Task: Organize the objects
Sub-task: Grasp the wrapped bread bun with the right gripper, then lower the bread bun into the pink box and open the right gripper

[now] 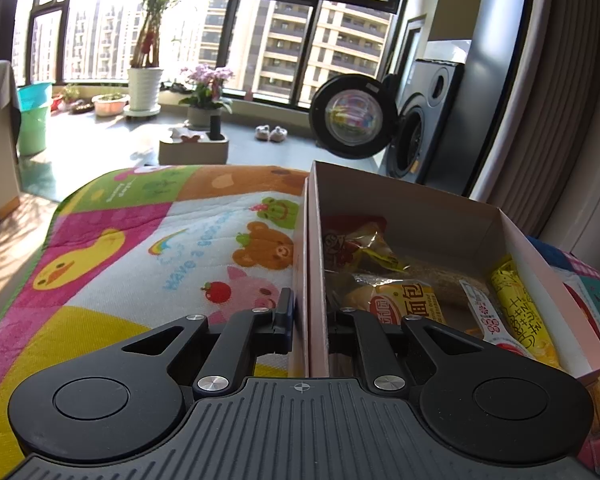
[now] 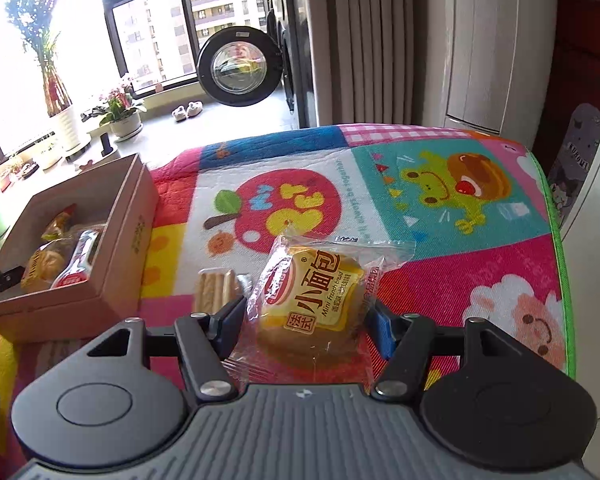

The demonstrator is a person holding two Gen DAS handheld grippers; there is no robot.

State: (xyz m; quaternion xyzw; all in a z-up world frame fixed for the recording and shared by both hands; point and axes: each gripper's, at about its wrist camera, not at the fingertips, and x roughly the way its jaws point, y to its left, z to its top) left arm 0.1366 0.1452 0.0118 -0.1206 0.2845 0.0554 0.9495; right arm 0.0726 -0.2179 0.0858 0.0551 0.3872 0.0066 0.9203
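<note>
The cardboard box sits on a bright play mat with ducks, bears and pigs on it. The left gripper is pinched on the box's left wall: one finger is outside the wall and the other is inside the box. Inside the box lie snack packs. There is a red and yellow pack at the back, a small bread pack in front of it, a white and red pack next to that, and a yellow pack against the box's right wall.

To the right of the box, a pack of biscuit sticks lies on the mat. Just beside the sticks, farther from the box, is a mini bread pack in a clear wrapper. The right gripper has a finger on each side of this pack, and both fingers touch the wrapper, so it is holding the bread. Whether the pack is lifted off the mat is hard to tell.

Behind the box, across the floor, a washing machine stands with its round door swung open.
</note>
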